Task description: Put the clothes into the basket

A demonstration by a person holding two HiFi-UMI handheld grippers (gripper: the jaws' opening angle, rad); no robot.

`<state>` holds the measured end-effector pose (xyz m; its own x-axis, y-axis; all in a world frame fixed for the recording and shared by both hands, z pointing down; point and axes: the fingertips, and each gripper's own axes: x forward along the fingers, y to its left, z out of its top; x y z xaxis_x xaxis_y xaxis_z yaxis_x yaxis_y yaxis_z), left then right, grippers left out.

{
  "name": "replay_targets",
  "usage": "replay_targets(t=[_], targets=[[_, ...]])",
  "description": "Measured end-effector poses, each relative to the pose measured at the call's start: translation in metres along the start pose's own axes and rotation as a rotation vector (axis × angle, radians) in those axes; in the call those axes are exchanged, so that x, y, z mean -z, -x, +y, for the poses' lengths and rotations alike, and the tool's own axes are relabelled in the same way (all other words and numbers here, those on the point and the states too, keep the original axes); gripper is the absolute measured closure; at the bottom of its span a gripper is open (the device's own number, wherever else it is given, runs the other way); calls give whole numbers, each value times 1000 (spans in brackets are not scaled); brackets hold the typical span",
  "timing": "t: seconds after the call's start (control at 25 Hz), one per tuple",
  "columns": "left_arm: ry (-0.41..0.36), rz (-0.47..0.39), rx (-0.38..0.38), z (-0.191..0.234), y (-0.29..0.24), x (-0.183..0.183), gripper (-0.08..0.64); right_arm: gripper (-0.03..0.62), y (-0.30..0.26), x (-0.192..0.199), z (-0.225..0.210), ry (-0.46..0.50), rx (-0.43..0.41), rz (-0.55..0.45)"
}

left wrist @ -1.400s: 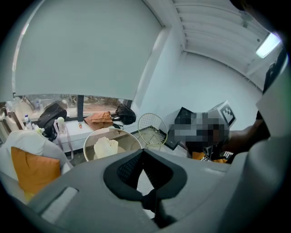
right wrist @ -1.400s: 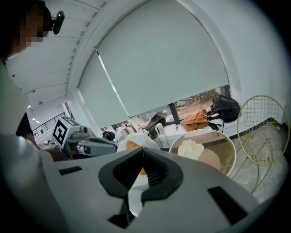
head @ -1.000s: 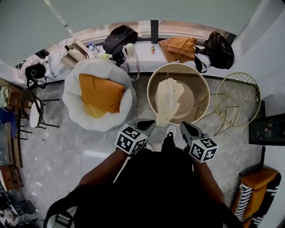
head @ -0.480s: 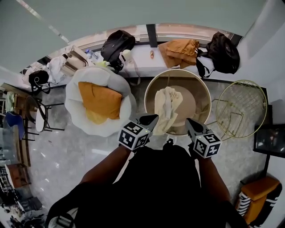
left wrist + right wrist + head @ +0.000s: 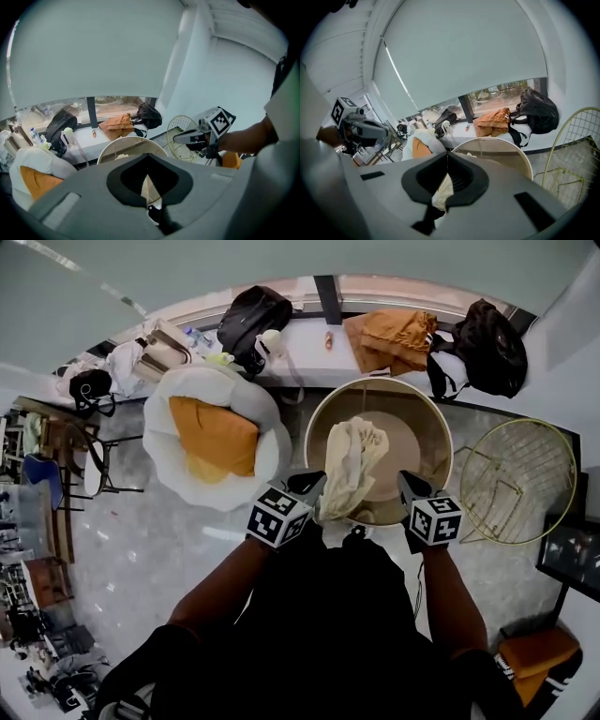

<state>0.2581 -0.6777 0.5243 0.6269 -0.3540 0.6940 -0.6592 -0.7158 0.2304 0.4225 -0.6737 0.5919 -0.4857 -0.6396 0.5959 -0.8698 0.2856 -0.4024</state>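
Glossy floor (image 5: 169,540) — limp cream cloth (image 5: 352,460) drapes the round basket (image 5: 380,382); left gripper (image 5: 317,482), right gripper (image 5: 405,482) fingers clenched.

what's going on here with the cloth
A person holds a gripper in each hand. The left tongs and right tongs are both shut on a cream cloth. They hold it over the near side of the round basket. The cloth is not yet let go.
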Motion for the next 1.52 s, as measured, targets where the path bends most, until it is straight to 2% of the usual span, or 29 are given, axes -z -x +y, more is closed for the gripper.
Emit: replay_targets(t=[0.16, 0.32, 0.6, 0.84, 1.16, 1.36, 1.52], targets=[[41, 21, -14, 22, -12, 4, 560, 577, -25, 6, -14, -38, 21, 23], [46, 56, 12, 44, -32, 6, 560, 577, -50, 18, -24, -96, 50, 60], [4, 147, 75, 86, -82, 17, 560, 577, -109, 45, -57, -168, 141, 124], [-44, 234, 118, 120, -130, 39, 560, 577, -176, 81, -96, -217, 204, 229], [-98, 267, 150, 144, -170, 61, 560, 573, -244, 116, -153, -258, 299, 291], [-93, 309, 174, 156, -176, 82, 560, 509, -269, 142, -181, -288, 357, 366], [-95, 332, 194, 160, -177, 88, 560, 423, -283, 155, -193, -317, 384, 395]])
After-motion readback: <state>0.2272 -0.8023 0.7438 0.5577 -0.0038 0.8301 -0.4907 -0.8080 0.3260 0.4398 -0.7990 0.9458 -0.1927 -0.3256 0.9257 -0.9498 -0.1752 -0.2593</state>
